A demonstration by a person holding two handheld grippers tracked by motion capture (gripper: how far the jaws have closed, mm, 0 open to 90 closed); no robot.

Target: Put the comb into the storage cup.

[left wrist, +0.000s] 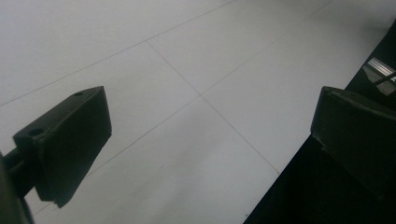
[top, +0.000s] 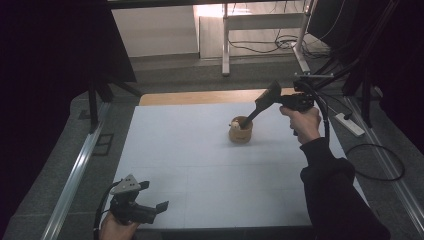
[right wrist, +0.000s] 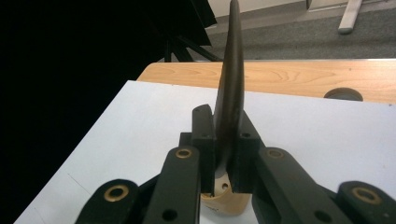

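Note:
A small round wooden cup [top: 241, 130] stands on the white table top [top: 200, 170], right of centre toward the back. A dark spatula-like tool [top: 265, 101] slants up out of it, wide end uppermost. My right gripper [top: 270, 103] reaches in from the right and is shut on the tool above the cup. In the right gripper view the jaws [right wrist: 227, 140] clamp the tool [right wrist: 232, 70] edge-on, with the cup [right wrist: 224, 203] just below them. My left gripper [top: 152, 197] rests at the table's front left corner, open. Only bare table lies between its jaws [left wrist: 210, 135].
A strip of bare wooden table [top: 200, 96] runs along the back of the white top. A metal rail [top: 75, 170] lies on the floor at the left. A power strip [top: 350, 125] and cables lie on the floor at the right. A white desk frame [top: 226, 45] stands behind.

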